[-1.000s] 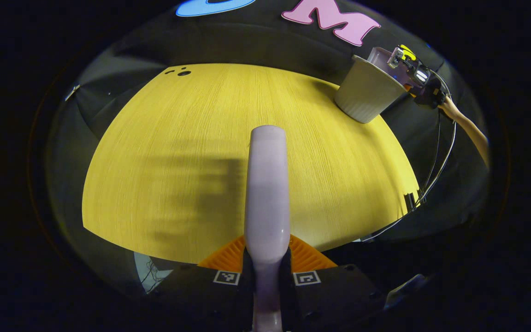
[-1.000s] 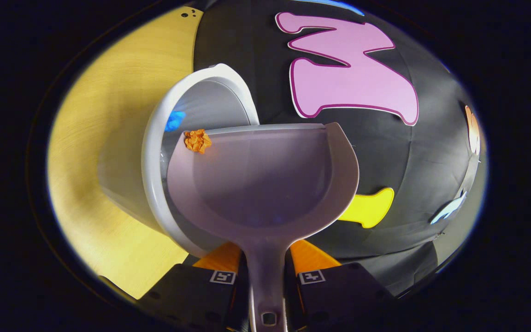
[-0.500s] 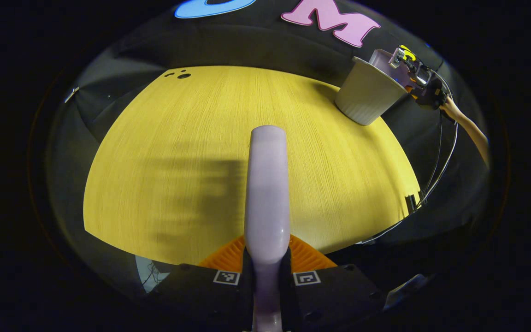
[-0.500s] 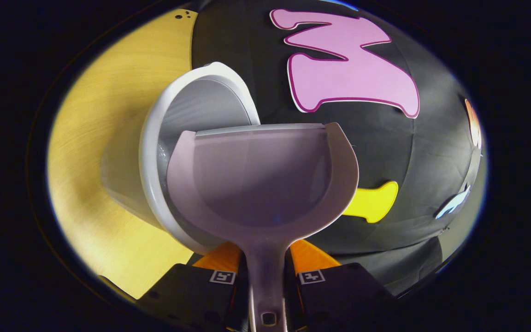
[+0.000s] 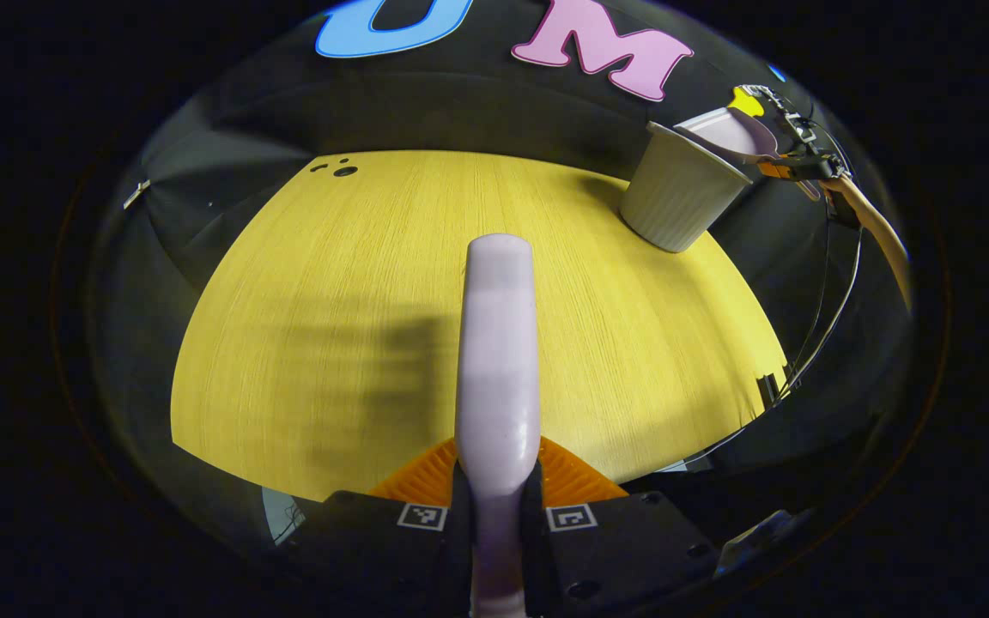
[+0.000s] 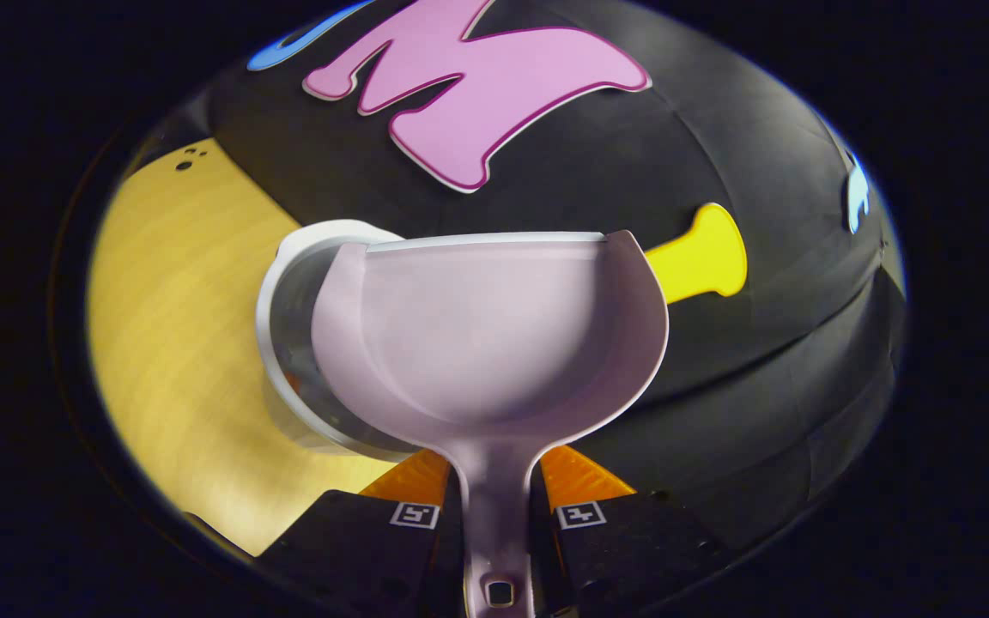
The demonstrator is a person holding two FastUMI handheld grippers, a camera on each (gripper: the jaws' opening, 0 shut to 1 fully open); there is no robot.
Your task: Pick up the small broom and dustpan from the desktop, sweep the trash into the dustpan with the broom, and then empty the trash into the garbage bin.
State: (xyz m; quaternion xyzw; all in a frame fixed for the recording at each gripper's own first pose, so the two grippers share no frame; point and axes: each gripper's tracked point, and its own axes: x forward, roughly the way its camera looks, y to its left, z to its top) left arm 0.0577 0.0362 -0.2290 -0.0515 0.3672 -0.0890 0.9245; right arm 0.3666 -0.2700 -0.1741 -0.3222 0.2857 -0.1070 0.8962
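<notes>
Lilac: one broom (image 5: 499,343); one dustpan (image 6: 486,330) | white: one bin (image 5: 679,193)

yellow wooden desktop (image 5: 357,283) carries a pale garbage bin (image 5: 675,193).

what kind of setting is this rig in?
Likely a staged recording booth, not a real home: a bare yellow wood-grain desktop ringed by black cloth wall, with one garbage bin and cables trailing off the desk edge.
</notes>
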